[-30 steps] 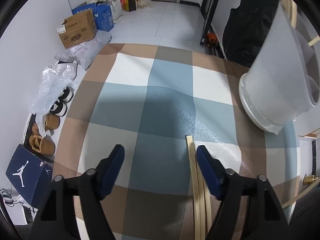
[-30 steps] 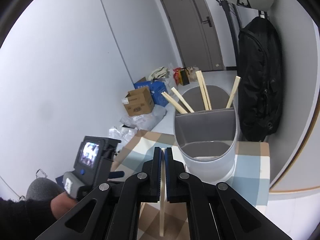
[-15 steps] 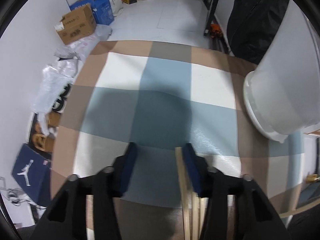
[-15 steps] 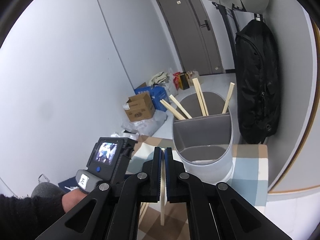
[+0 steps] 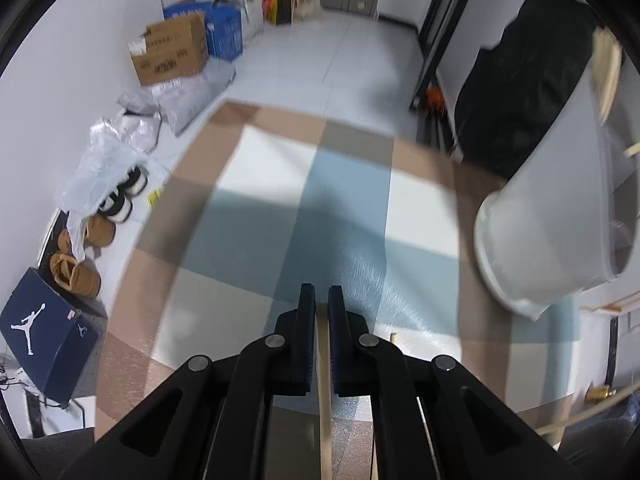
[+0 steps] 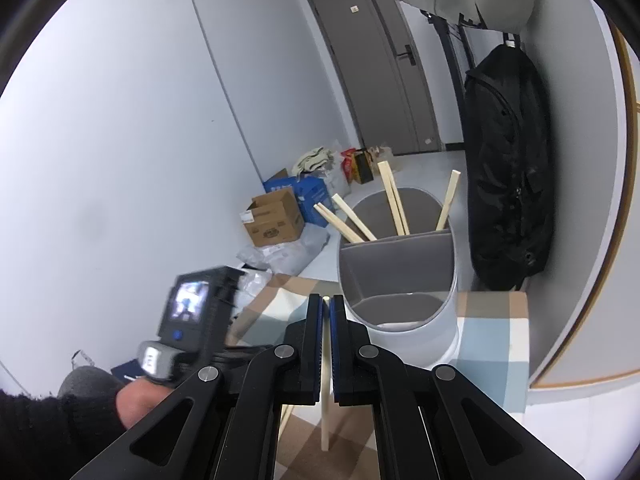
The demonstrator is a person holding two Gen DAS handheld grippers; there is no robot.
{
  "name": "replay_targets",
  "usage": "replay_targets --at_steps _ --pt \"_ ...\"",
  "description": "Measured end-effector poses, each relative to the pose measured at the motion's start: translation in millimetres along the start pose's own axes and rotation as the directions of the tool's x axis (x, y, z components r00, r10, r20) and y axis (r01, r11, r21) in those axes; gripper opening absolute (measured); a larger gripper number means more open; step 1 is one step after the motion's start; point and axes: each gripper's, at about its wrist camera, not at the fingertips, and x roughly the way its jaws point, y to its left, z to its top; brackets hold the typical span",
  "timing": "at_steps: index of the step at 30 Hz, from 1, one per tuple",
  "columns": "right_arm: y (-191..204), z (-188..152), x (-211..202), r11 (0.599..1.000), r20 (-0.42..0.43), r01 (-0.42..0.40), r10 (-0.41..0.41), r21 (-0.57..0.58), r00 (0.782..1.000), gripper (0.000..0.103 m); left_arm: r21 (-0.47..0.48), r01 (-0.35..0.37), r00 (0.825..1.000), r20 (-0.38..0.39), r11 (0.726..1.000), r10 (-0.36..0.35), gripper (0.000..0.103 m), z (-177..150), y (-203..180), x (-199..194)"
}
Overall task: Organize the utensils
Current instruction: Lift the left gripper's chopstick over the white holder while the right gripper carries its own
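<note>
My left gripper (image 5: 321,300) is shut on a pale wooden chopstick (image 5: 324,408) just above the checked tablecloth (image 5: 344,184). A second chopstick (image 5: 394,338) lies on the cloth to its right. The white utensil holder (image 5: 556,216) stands at the right. In the right wrist view my right gripper (image 6: 326,312) is shut on another chopstick (image 6: 326,412), held upright above the table, in front of the holder (image 6: 400,280). Several chopsticks (image 6: 394,204) stand in the holder's back compartment. The front compartment holds no chopsticks.
The left hand and its gripper body (image 6: 188,320) are low on the left in the right wrist view. A black backpack (image 6: 508,168) hangs behind the table. Boxes (image 5: 172,48), bags and shoes (image 5: 80,256) lie on the floor to the left.
My left gripper has gone from wide open to shut on a chopstick on the table. My right gripper has kept hold of its chopstick and risen a little.
</note>
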Motion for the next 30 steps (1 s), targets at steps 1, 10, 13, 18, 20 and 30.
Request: replay_targets --at_steps 1,10,13,18,20,30 --pt "0.4 -0.5 -0.9 1.0 0.002 0.003 -0.003 -0.001 1.0 0.003 -0.004 0.011 1.0 0.017 1.0 -0.011 0.002 0.7 -0.8 -4.3" --pt "10.3 1.1 -11.3 0.999 0.028 0.025 -0.024 -0.024 0.999 0.003 -0.016 0.11 0.977 0.186 0.994 -0.105 0.002 1.5 7.5 -59.1" --pt "12.2 4.0 -18.2 0.999 0.041 0.032 -0.031 -0.023 0.999 0.003 -0.012 0.148 0.958 0.249 0.989 -0.14 0.002 2.7 11.8 -78.4" --pt "12.2 12.1 -30.1 0.999 0.06 0.046 -0.045 -0.015 0.997 0.003 0.024 0.2 0.925 0.326 0.98 -0.197 0.002 6.3 11.6 -104.1" --pt "13.7 15.9 -34.4 0.998 0.065 0.053 -0.052 -0.019 0.997 0.003 0.048 0.207 0.914 0.348 0.977 -0.211 0.002 8.1 9.5 -110.8" --pt "23.1 52.5 -56.8 0.996 0.133 0.069 -0.062 -0.054 0.989 0.003 0.118 0.246 0.867 0.417 0.962 -0.273 0.002 18.6 -0.4 -149.6"
